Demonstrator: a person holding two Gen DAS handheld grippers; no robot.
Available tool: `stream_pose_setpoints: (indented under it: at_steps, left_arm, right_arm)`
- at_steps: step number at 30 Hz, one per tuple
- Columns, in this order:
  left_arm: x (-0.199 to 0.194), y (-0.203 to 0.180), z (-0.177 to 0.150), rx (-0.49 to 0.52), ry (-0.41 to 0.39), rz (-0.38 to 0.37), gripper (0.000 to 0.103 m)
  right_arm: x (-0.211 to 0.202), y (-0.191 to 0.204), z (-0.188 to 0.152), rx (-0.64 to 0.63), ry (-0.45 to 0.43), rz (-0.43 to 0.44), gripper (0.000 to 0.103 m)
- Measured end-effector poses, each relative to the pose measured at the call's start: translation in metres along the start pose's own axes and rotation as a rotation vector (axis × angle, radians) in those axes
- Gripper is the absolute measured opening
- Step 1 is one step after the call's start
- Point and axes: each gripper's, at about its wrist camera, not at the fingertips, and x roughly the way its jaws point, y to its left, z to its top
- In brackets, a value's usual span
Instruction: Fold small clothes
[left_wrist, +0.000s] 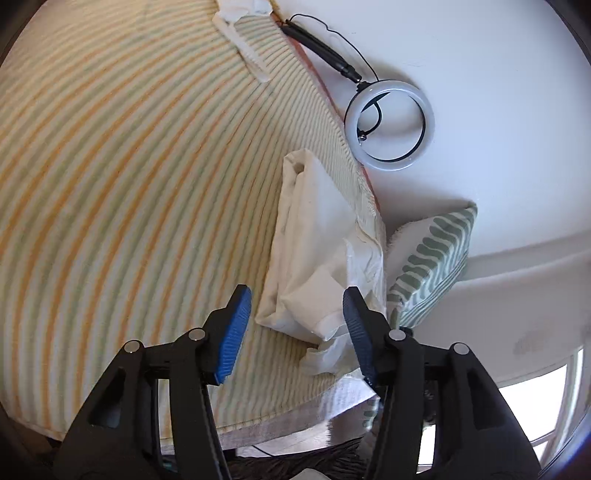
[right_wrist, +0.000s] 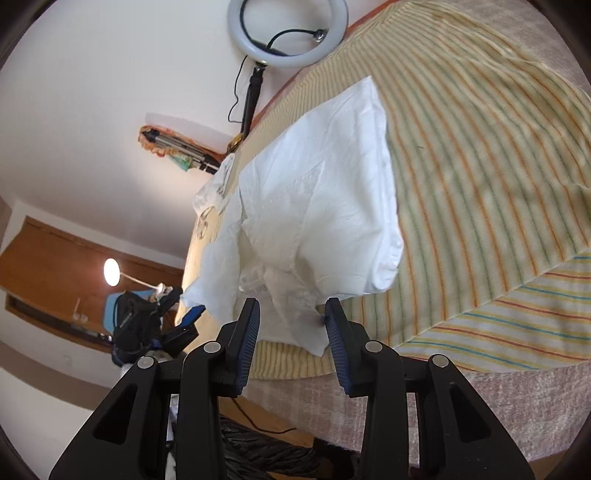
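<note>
A white garment (left_wrist: 314, 236) lies folded into a narrow bundle on the striped bed cover (left_wrist: 129, 184), near the bed's edge. My left gripper (left_wrist: 297, 306) is open, its blue pads on either side of the bundle's near end, a little above it. In the right wrist view the same white garment (right_wrist: 321, 195) lies spread and creased on the striped cover (right_wrist: 480, 166). My right gripper (right_wrist: 291, 310) is open, with the garment's near hem between its blue fingertips (right_wrist: 247, 328). The left gripper (right_wrist: 184, 325) shows at the far left of that view.
A ring light (left_wrist: 388, 123) on a black stand stands beside the bed against the white wall; it also shows in the right wrist view (right_wrist: 288, 29). A green-patterned pillow (left_wrist: 428, 258) sits at the bed's end. A second white cloth (left_wrist: 243, 33) lies far off. A lit lamp (right_wrist: 110, 271) stands low left.
</note>
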Motion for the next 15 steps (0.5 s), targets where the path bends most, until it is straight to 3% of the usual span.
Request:
stream_pose_setpoints:
  at_steps: [2, 3, 4, 5, 6, 11, 13, 15]
  left_arm:
    - [0.01, -0.002, -0.002, -0.003, 0.025, -0.027, 0.052]
    - [0.015, -0.004, -0.003, 0.012, 0.038, -0.018, 0.045]
    - [0.021, -0.008, -0.005, 0.031, 0.052, 0.004, 0.036]
    - [0.024, -0.009, -0.005, 0.038, 0.061, 0.02, 0.019]
    - [0.026, -0.012, -0.005, 0.043, 0.06, 0.037, 0.013]
    - [0.016, -0.036, -0.011, 0.155, 0.022, 0.066, 0.005]
    - [0.016, -0.045, -0.018, 0.257, 0.007, 0.147, 0.004]
    - [0.024, -0.043, -0.025, 0.325, 0.025, 0.238, 0.004]
  right_arm:
    - [0.009, 0.002, 0.0, -0.01, 0.021, -0.003, 0.037]
    - [0.013, 0.003, 0.0, -0.015, 0.033, -0.003, 0.035]
    - [0.014, 0.005, 0.0, -0.019, 0.04, 0.003, 0.021]
    - [0.013, 0.006, -0.001, -0.021, 0.05, 0.009, 0.009]
    - [0.012, 0.007, 0.0, -0.02, 0.057, 0.014, 0.006]
    - [-0.019, 0.014, 0.007, 0.019, 0.035, 0.106, 0.005]
    - [-0.032, 0.012, 0.007, 0.027, 0.019, 0.142, 0.005]
    - [-0.029, 0.005, 0.003, 0.03, 0.033, 0.112, 0.005]
